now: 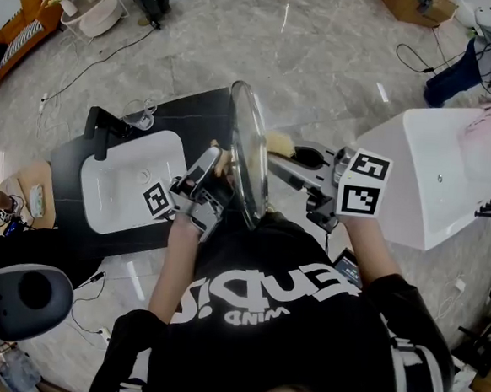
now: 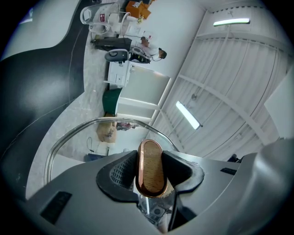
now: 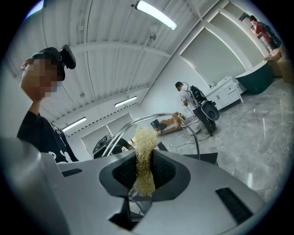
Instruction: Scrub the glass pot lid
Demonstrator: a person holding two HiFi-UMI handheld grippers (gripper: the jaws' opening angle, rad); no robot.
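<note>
The glass pot lid [image 1: 250, 154] was held up on edge in front of the person's chest, between the two grippers and above the near corner of the black counter [image 1: 195, 111]. From the head view it showed as a thin, clear disc seen almost edge-on, bound by a bright metal rim. In the left gripper view that rim [image 2: 73, 130] ran as a smooth silver arc, and the room showed through the glass inside it.

The left gripper [image 1: 210, 173] was clamped on the lid's handle [image 2: 151, 167], an oval knob of pale, fine-grained wood ringed by a coppery metal band. Its dark ribbed pads [image 2: 120, 174] pressed the knob from both sides.

The right gripper [image 1: 304, 160] was closed on a scrubber [image 3: 144, 160], a straw-coloured wad of coarse, frizzy fibres squeezed flat between the jaws and flaring loose above them. In the head view the scrubber [image 1: 278, 143] sat just at the lid's right face; whether it touched the glass could not be told.

Set in the counter was a smooth white rectangular sink [image 1: 110, 190] with rounded corners and a black tap [image 1: 103, 129]. The floor [image 1: 324, 62] was glossy grey marble-patterned tile.
</note>
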